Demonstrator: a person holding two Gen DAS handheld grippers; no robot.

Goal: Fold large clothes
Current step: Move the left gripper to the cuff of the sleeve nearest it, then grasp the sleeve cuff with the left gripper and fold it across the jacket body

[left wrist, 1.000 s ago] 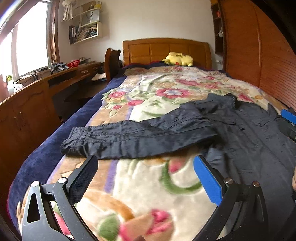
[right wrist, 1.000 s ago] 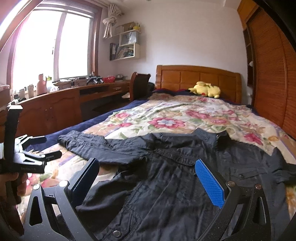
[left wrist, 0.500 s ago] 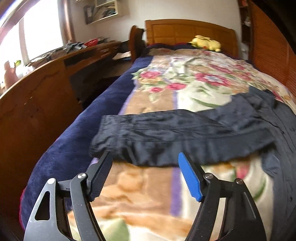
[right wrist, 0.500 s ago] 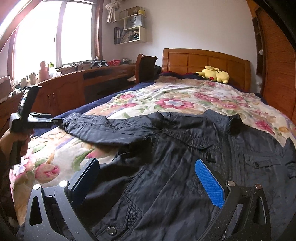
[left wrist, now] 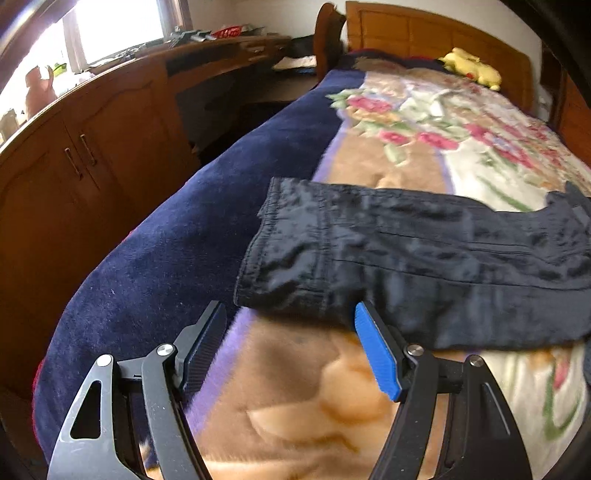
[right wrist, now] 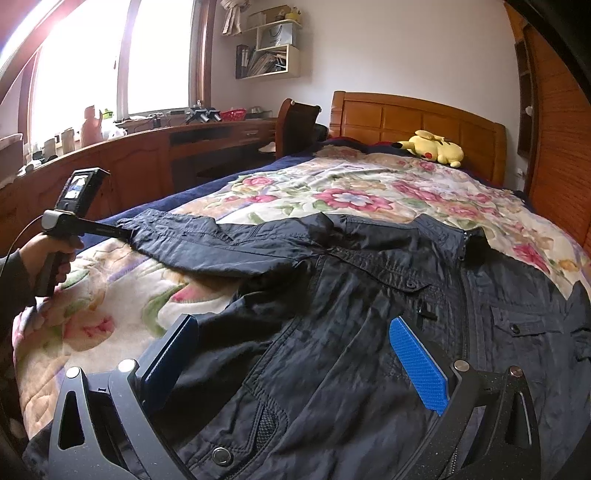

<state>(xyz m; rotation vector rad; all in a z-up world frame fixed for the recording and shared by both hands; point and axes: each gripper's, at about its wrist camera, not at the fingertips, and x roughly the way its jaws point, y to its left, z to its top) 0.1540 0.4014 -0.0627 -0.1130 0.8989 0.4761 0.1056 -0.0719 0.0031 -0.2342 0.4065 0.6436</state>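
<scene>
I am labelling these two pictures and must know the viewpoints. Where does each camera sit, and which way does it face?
Left wrist: sits on the left gripper, low over the bed's edge, facing the jacket sleeve's cuff; its own open fingers show.
Right wrist: sits on the right gripper above the jacket body, facing the headboard; its open fingers show, plus the person's left hand holding the other gripper.
Both share the sleeve, the floral blanket and the yellow plush toy.

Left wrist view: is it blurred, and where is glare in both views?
Left wrist view: motion blur softens the sleeve and blanket; window blown out. Right wrist view: sharper, jacket seams crisp; window glares white; fisheye bends both.
</scene>
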